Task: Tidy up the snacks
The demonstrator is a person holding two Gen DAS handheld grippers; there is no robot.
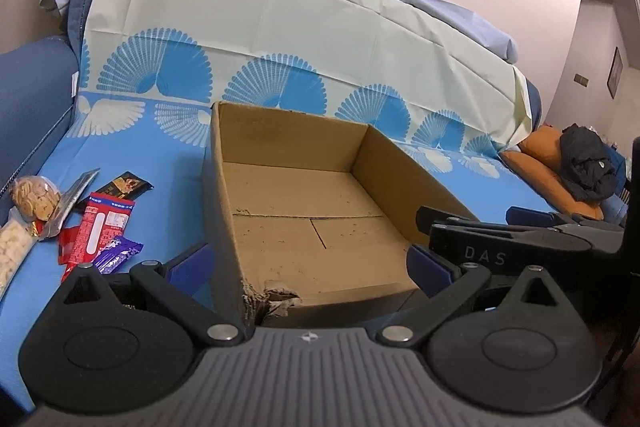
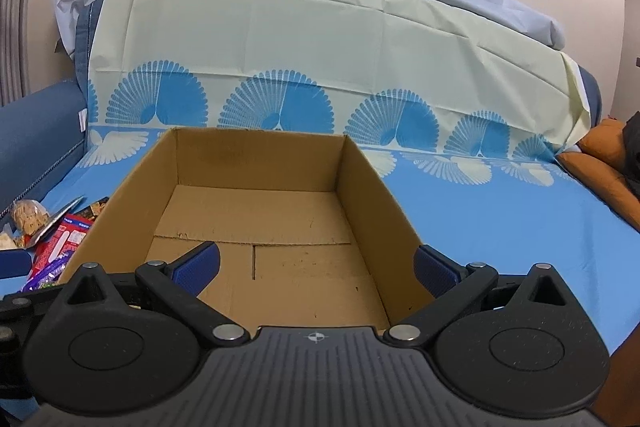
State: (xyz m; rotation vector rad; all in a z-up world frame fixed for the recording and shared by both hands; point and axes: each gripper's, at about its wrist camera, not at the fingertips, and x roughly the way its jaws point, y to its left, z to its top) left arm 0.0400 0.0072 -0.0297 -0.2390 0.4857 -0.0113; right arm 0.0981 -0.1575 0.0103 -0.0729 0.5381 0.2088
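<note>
An open, empty cardboard box [image 1: 304, 211] sits on the blue cloth-covered sofa; it also shows in the right wrist view [image 2: 264, 223]. Left of it lies a pile of snacks: a red packet [image 1: 98, 227], a purple wrapper [image 1: 118, 253], a dark packet [image 1: 126, 185] and a clear bag of cookies [image 1: 32, 201]. The pile shows at the left edge in the right wrist view [image 2: 60, 235]. My left gripper [image 1: 308, 263] is open and empty, astride the box's near left corner. My right gripper [image 2: 316, 267] is open and empty over the box's near edge; it appears in the left wrist view [image 1: 500, 239].
A blue sofa arm [image 1: 28, 95] rises at the left. An orange cushion [image 1: 548, 163] with a dark garment [image 1: 584, 163] lies at the right end. The patterned cloth [image 2: 500, 211] covers the seat and backrest.
</note>
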